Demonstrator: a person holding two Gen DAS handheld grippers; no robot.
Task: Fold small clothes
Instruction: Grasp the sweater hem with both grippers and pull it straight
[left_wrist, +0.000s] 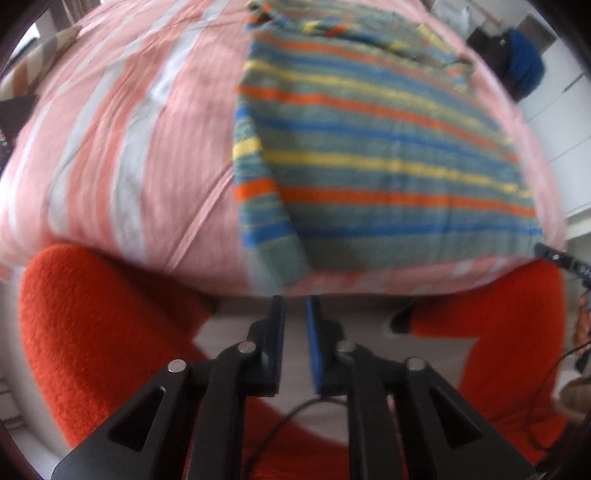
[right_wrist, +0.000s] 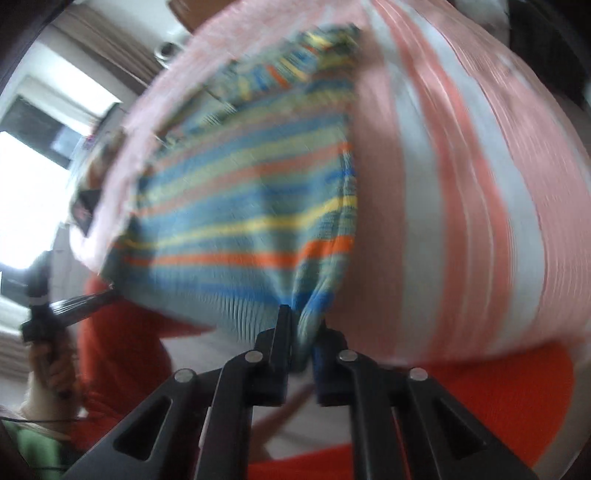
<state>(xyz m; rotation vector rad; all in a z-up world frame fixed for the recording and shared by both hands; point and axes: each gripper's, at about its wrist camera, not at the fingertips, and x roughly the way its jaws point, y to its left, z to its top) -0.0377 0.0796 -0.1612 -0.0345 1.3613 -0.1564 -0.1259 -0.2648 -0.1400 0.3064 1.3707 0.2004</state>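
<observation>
While right tongs (right_wrist: 301, 325) pinch striped knit garment (right_wrist: 243, 221) corner on pink bedspread (right_wrist: 461, 184), left tongs (left_wrist: 295, 306) nearly closed, gripping nothing; fold starting, left needs corner.

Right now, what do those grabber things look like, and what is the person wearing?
Each grabber, the left gripper and the right gripper, is black plastic with silver rivets and two flat fingers, one padded in blue. A thin black cable trails below. The person wears fuzzy orange-red clothing.

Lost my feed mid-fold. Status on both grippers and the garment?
Right gripper jaws shut on striped knit garment, near corner pinched. Left gripper jaws narrow, empty, just short of the garment's edge. Garment flat on pink striped cover; nothing blocking.
</observation>
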